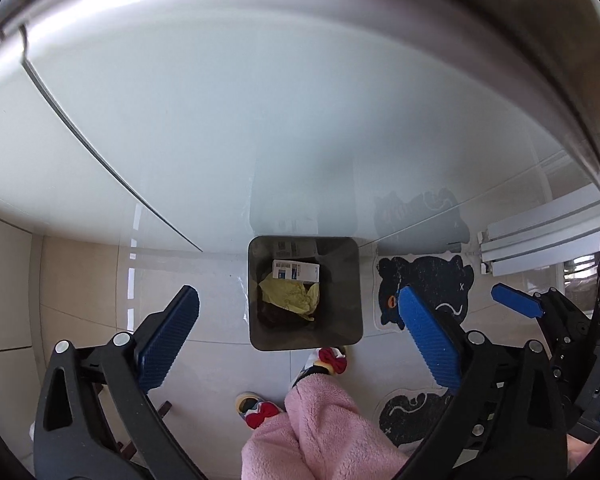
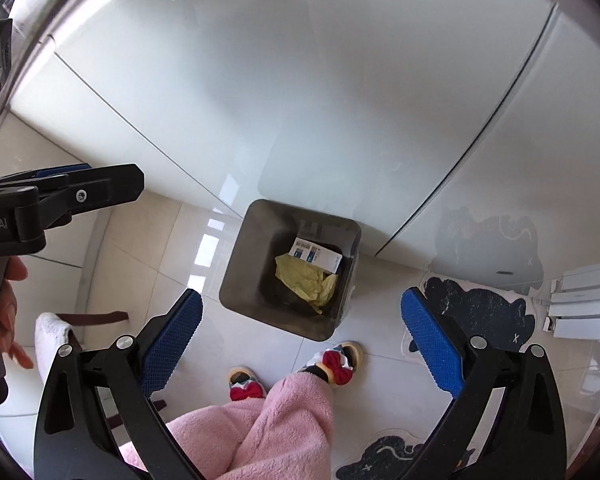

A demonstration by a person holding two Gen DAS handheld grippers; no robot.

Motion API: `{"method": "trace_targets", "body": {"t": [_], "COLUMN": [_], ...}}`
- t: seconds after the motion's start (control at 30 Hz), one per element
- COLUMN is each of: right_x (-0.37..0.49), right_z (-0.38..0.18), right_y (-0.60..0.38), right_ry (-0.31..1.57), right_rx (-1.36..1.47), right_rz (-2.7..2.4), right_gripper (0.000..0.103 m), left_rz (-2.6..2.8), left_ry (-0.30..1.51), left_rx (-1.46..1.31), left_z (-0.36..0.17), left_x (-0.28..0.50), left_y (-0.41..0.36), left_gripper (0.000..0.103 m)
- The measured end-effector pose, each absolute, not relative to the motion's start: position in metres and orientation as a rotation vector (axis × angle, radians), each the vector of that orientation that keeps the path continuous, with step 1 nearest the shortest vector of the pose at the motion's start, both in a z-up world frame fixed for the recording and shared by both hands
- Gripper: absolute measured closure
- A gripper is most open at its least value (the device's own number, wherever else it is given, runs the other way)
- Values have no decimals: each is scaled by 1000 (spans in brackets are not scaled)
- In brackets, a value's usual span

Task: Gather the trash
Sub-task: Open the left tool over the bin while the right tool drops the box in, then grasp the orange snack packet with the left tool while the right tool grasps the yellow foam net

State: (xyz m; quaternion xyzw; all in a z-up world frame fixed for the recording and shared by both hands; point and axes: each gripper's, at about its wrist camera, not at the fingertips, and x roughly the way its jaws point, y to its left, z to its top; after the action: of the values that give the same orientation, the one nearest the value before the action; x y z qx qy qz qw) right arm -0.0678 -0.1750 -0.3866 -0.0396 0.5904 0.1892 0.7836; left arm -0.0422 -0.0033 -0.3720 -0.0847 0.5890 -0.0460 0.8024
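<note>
A grey square trash bin (image 1: 260,320) (image 2: 252,272) stands on the tiled floor against white cabinets. Inside it lie a white and blue carton (image 1: 296,270) (image 2: 316,255) and crumpled yellow paper (image 1: 288,296) (image 2: 304,280). My left gripper (image 1: 298,304) hangs high above the bin, jaws wide apart, nothing between the blue pads. My right gripper (image 2: 302,308) is also above the bin, open and empty. The right gripper's blue fingers (image 1: 518,300) show at the right edge of the left wrist view. The left gripper's black body (image 2: 60,196) crosses the left of the right wrist view, held by a hand (image 2: 8,312).
A person's pink fleece legs (image 1: 320,424) (image 2: 268,416) and slippers with red bows (image 1: 334,360) (image 2: 338,362) stand just in front of the bin. Black cat-shaped mats (image 1: 432,292) (image 2: 484,312) lie on the right. White cabinet doors (image 1: 260,100) rise behind. A white towel (image 2: 52,340) lies at left.
</note>
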Motion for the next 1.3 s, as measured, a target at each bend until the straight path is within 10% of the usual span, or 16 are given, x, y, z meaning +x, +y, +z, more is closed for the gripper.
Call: {"method": "trace_targets", "body": {"t": [0.43, 0.9, 1.3], "right_x": [-56, 31, 71], "right_z": [-194, -147, -158], "right_y": [-216, -229, -155], "right_ry": [931, 844, 887], "right_rx": [6, 92, 76], "right_rz": [356, 413, 602], "right_gripper": [3, 4, 52], "left_rz": [-110, -103, -215], "left_ry": [938, 834, 854], "left_rx": [-131, -89, -31], "left_z": [-181, -136, -150], "left_x": [-53, 2, 41], "left_y": [12, 21, 15], "left_gripper": [8, 31, 53]}}
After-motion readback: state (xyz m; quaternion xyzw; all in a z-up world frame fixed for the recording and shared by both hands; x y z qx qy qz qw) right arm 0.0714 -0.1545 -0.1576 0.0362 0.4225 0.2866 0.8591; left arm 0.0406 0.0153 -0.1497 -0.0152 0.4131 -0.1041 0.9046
